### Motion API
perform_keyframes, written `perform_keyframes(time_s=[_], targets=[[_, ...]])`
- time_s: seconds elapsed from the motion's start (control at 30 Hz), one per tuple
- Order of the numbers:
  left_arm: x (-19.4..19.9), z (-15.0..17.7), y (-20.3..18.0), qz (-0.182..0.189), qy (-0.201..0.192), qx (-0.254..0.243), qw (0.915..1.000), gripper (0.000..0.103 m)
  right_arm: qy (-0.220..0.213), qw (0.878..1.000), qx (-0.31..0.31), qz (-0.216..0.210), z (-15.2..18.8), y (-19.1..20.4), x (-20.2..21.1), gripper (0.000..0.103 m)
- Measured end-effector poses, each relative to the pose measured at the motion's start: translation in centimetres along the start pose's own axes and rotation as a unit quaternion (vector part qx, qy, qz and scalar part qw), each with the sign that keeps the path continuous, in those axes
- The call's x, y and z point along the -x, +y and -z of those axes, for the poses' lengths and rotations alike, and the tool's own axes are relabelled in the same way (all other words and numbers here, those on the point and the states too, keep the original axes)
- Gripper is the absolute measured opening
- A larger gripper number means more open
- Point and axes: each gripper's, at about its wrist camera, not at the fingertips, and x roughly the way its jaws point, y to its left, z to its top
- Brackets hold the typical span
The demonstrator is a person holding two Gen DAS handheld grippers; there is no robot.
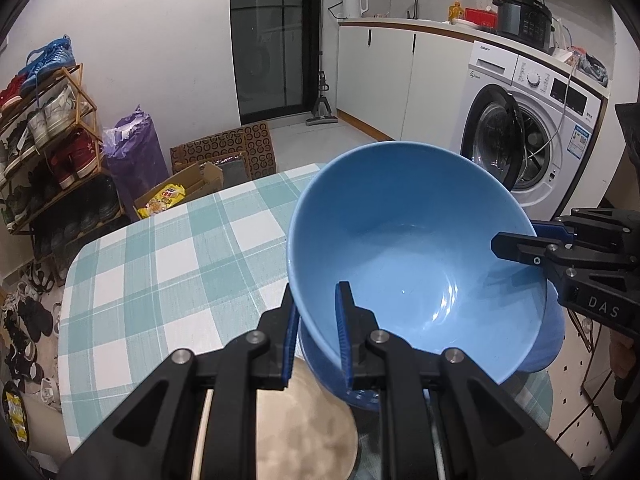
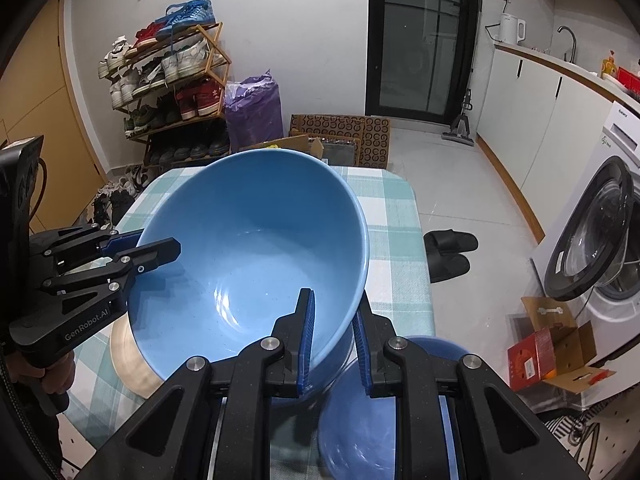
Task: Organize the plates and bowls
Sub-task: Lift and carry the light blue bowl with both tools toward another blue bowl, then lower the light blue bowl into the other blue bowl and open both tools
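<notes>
A large light-blue bowl hangs tilted over the checked table, held by its rim from two opposite sides. My left gripper is shut on the rim on one side, one pad inside the bowl and one outside. On the opposite side my right gripper is shut on the rim in the same way. Under the bowl lie a beige plate and a darker blue dish, both partly hidden.
A washing machine with its door open stands to the right. Left of the table are a shoe rack, a purple bag and cardboard boxes. Black slippers lie on the floor.
</notes>
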Motion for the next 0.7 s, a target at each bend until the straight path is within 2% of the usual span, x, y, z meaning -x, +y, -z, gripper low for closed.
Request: perform_keyframes(time_s=[0.7], targets=[[-3.2,2.5,0.5,-0.001,0.034,0.012,0.9993,0.016,0.043,0.999,0.001,-0.006,1.9,0.3,-5.3,0.019]])
